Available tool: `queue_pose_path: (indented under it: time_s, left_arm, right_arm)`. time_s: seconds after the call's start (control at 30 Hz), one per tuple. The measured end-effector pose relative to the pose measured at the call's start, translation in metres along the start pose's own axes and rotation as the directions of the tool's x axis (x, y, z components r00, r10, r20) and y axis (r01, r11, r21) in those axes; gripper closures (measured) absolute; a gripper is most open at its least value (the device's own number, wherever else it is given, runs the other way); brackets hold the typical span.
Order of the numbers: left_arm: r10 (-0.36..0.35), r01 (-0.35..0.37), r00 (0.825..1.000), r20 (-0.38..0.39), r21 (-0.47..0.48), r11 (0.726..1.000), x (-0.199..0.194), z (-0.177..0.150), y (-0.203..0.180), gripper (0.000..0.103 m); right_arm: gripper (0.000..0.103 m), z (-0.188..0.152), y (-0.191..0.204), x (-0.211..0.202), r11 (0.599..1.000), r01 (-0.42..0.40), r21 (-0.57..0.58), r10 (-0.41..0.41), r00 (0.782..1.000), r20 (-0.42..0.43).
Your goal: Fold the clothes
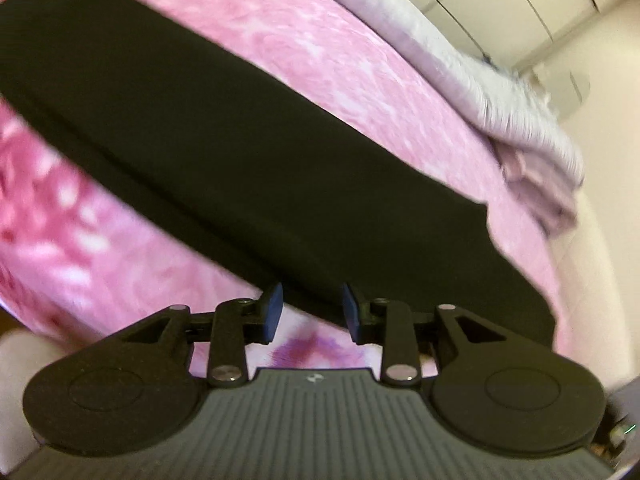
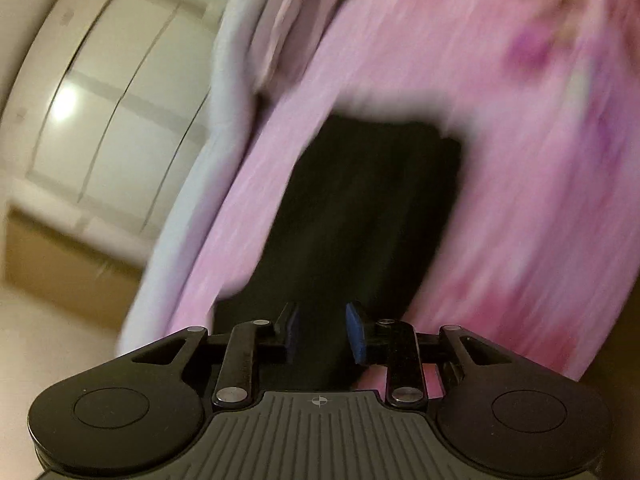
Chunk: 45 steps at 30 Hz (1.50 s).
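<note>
Cloth: we see a flat black folded garment [image 1: 248,152] on fuzzy pink blanket [image 1: 360,60] | left gripper [image 1: 312,308]: angled down, narrow gap, empty | right gripper [image 2: 322,332]: same.

No words, brand names or numbers can be read anywhere here. The only sign is a small round crosshair mark, a circle cut into quarters, near the front edge of each gripper's ribbed grey plate: one on the left gripper [image 1: 312,312], one on the right gripper [image 2: 322,330]. The right wrist view is smeared with blur.
</note>
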<state>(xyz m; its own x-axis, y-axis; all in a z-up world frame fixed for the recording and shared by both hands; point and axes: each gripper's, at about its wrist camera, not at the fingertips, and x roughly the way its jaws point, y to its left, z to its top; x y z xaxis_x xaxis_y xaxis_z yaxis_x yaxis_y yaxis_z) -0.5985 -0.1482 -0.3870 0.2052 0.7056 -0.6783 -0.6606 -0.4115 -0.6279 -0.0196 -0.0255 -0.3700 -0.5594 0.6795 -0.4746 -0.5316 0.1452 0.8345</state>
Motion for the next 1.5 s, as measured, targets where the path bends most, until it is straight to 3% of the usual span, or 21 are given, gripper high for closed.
queue_pose_path:
  time_s: [0.07,0.13,0.27,0.43,0.87,0.9,0.93,0.97,1.03,1.17,1.33,1.4,1.5]
  left_arm:
    - [-0.025,0.025,1.000,0.006,-0.060,0.998,0.000,0.002,0.008,0.075]
    - [-0.042,0.044,0.999,0.017,-0.115,0.992,-0.001,0.003,0.015,0.074]
    - [-0.057,0.062,0.998,0.032,-0.150,0.987,-0.001,0.007,0.025,0.073]
    - [-0.076,0.084,0.996,0.056,-0.171,0.982,0.001,0.012,0.034,0.073]
    - [-0.107,0.130,0.988,0.112,-0.216,0.968,0.001,0.019,0.045,0.077]
    - [-0.110,0.133,0.987,0.121,-0.210,0.969,-0.001,0.019,0.044,0.079]
    - [-0.113,0.136,0.985,0.127,-0.196,0.971,-0.003,0.020,0.044,0.089]
    - [-0.116,0.139,0.984,0.133,-0.182,0.973,-0.005,0.020,0.044,0.097]
    - [-0.123,0.144,0.982,0.144,-0.152,0.978,-0.008,0.021,0.043,0.102]
    - [-0.128,0.147,0.980,0.153,-0.120,0.982,-0.015,0.016,0.043,0.103]
    - [-0.094,0.098,0.982,0.165,-0.019,0.995,-0.026,-0.003,0.034,0.103]
    - [-0.037,0.033,0.989,0.144,0.030,0.999,-0.017,-0.010,0.031,0.103]
    - [-0.014,0.007,0.990,0.141,0.049,0.999,-0.015,-0.010,0.025,0.102]
  right_arm:
    - [0.073,-0.031,0.009,0.028,0.997,-0.066,0.048,0.072,0.987,-0.141]
    - [0.073,-0.061,0.019,0.056,0.991,-0.093,0.093,0.113,0.961,-0.251]
    - [0.073,-0.097,0.037,0.091,0.989,-0.095,0.113,0.129,0.930,-0.345]
    - [0.073,-0.108,0.045,0.106,0.989,-0.092,0.117,0.127,0.930,-0.344]
    - [0.075,-0.097,0.041,0.115,0.991,-0.024,0.128,0.067,0.938,-0.340]
    - [0.075,-0.097,0.040,0.115,0.991,-0.024,0.131,0.067,0.939,-0.337]
    - [0.075,-0.096,0.041,0.114,0.993,-0.026,0.119,0.064,0.941,-0.332]
    - [0.079,-0.096,0.041,0.112,0.994,-0.029,0.105,0.062,0.943,-0.328]
    - [0.098,-0.097,0.044,0.108,0.997,-0.044,0.067,0.063,0.946,-0.318]
    - [0.099,-0.100,0.048,0.094,0.998,-0.061,0.009,0.061,0.951,-0.303]
    - [0.100,-0.107,0.047,0.081,0.997,-0.031,-0.075,0.007,0.953,-0.303]
    - [0.100,-0.110,0.043,0.083,0.993,0.005,-0.116,-0.040,0.954,-0.297]
    - [0.099,-0.115,0.046,0.086,0.977,0.034,-0.209,-0.096,0.950,-0.296]
